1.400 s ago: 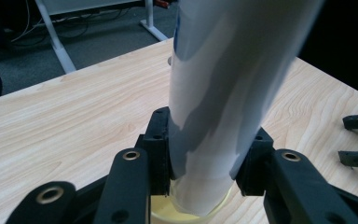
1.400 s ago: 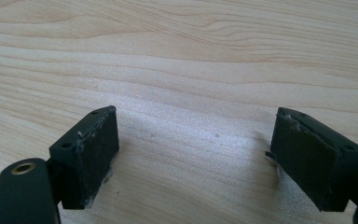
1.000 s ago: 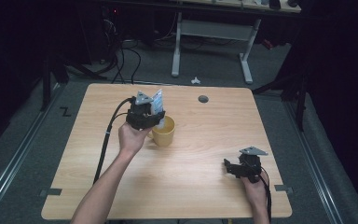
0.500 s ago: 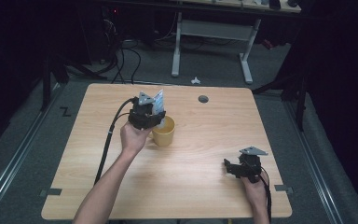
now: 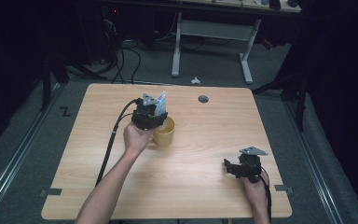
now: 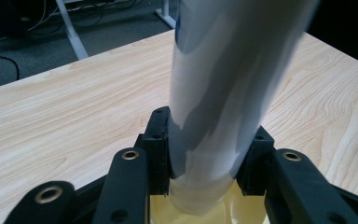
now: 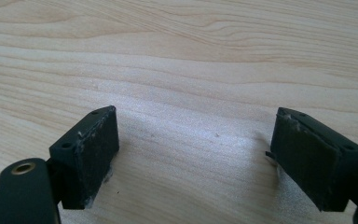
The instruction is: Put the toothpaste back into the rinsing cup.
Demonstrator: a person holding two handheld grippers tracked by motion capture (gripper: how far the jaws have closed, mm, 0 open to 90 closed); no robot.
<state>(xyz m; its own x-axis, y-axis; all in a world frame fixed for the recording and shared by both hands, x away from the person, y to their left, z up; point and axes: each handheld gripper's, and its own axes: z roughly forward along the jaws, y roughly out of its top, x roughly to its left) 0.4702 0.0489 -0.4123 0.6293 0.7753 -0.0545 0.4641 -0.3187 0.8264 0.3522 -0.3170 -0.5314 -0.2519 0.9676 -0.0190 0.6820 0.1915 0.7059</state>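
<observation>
A yellow mug stands left of the table's middle. My left gripper hovers right over its mouth, shut on a pale blue-white packet that stands upright, its lower end dipping into the mug. Seen from the left gripper view, the packet rises between the two black jaws of the left gripper, with the mug's yellow inside below. My right gripper rests low at the table's front right, pointing left. The right gripper view has my right gripper open over bare wood.
The wooden table has a small round grey cable hole near its far edge. The left gripper's cable trails over the table's left side. Beyond the table are white desk legs and floor cables.
</observation>
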